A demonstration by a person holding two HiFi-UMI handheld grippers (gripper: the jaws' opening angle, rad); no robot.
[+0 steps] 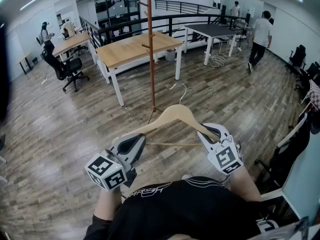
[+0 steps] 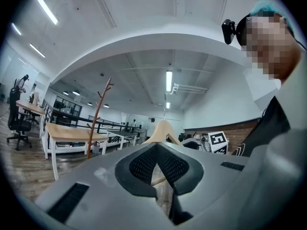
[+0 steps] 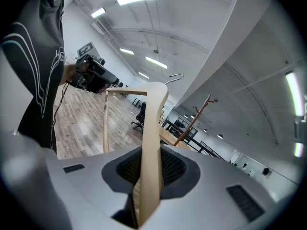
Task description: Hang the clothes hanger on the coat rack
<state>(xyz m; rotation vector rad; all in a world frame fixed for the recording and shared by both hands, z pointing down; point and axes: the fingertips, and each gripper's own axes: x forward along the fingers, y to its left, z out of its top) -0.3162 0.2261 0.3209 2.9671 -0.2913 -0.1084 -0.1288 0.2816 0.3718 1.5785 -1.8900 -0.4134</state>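
The wooden clothes hanger (image 1: pixel 175 113) is in the air over the plank floor (image 1: pixel 60 134), just in front of the person's chest, carried between the two claws. It is not on the coat rack (image 1: pixel 150 49).

The left claw (image 1: pixel 136 143) is clenched on the tip of the hanger's left arm. In the left gripper view its dark pads close around a strip of pale wood. The right claw (image 1: pixel 209 133) is clenched on the right arm, near where the lower bar joins. In the right gripper view the wooden arm (image 3: pixel 151 143) rises straight up out of the closed pads.

The hanger lies roughly flat. Its peak and its metal hook (image 1: pixel 181 90) point away from the person, toward the rack.

The rack is a slim reddish-brown pole with short pegs. It stands on the floor ahead of the hanger, a little left of the hook and clear of it. Behind the pole is a long wooden tabletop (image 1: pixel 135 46) on white legs. The pole's foot is in front of that tabletop's near edge.

A black office chair (image 1: pixel 65 66) stands by another tabletop at the far left.
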